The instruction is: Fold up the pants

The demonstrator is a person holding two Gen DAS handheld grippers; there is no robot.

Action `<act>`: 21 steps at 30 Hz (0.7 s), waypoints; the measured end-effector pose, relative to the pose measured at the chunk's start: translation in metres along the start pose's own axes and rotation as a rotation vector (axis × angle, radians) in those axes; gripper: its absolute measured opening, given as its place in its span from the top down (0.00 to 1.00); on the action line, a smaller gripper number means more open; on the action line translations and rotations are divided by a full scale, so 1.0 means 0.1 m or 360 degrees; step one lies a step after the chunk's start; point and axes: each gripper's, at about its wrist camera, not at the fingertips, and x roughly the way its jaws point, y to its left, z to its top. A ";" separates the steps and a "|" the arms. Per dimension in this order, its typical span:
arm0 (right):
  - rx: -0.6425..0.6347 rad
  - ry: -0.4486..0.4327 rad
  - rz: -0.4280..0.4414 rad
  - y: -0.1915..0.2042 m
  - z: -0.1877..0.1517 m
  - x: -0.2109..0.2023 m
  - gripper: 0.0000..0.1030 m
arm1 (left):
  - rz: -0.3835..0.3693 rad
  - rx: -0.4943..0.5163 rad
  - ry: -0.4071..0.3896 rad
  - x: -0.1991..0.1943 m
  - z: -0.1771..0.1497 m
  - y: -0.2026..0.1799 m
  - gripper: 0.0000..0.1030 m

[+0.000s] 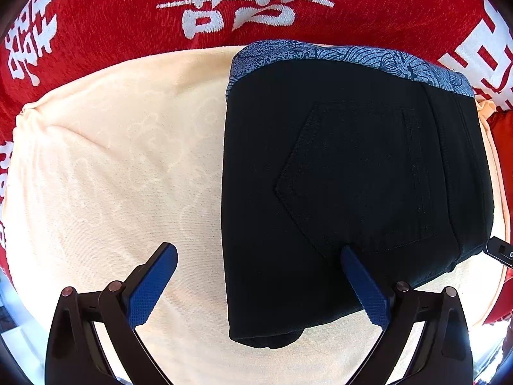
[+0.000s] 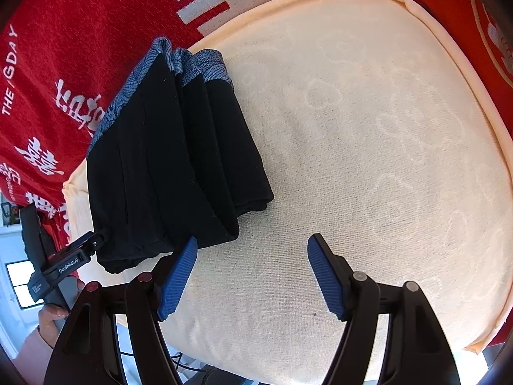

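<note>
The folded black pants with a blue-grey patterned waistband (image 1: 346, 173) lie on a cream textured cushion (image 1: 121, 166), itself on a red blanket with white characters (image 1: 105, 16). The inner layers of the stack are hidden, and black on black blurs the seams. Its long axis runs away from the left gripper (image 1: 258, 285), waistband at the far end. That gripper's blue pads are spread wide, holding nothing; whether one touches the cloth is unclear. The right gripper (image 2: 253, 276) also gapes empty, the pants ahead to its left.
</note>
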 end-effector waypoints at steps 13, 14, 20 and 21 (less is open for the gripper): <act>0.0000 0.0012 0.0104 -0.04 0.08 -0.05 0.25 | -0.0072 0.0032 -0.0036 -0.16 0.07 0.16 0.01; -0.0009 0.0006 0.0116 -0.03 0.10 -0.07 0.24 | -0.0091 0.0025 -0.0044 -0.19 0.09 0.19 0.01; -0.0107 -0.0057 0.0212 0.11 0.33 -0.15 0.22 | -0.0246 -0.0048 -0.0082 -0.26 0.26 0.44 0.01; -0.0139 -0.0060 0.0218 0.14 0.38 -0.14 0.22 | -0.0277 -0.0054 -0.0067 -0.23 0.30 0.46 0.01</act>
